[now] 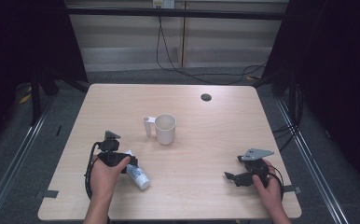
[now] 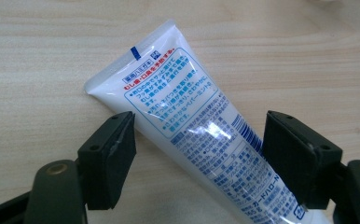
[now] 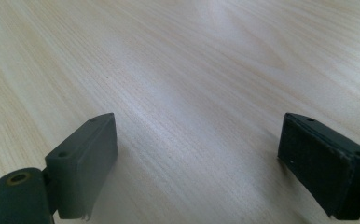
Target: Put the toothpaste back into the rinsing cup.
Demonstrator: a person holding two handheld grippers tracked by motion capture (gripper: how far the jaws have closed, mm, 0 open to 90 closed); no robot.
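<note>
The left gripper (image 2: 197, 154) hung low over a white toothpaste tube (image 2: 201, 135) lying flat on the wooden table (image 1: 206, 140), its jaws spread wide on either side of the tube and not yet gripping it. The right gripper (image 3: 197, 158) was held just above bare tabletop at the near right, jaws likewise spread apart and holding nothing. A white mug (image 1: 165, 128) stood upright near the table's middle, beyond the tube and well apart from it.
</note>
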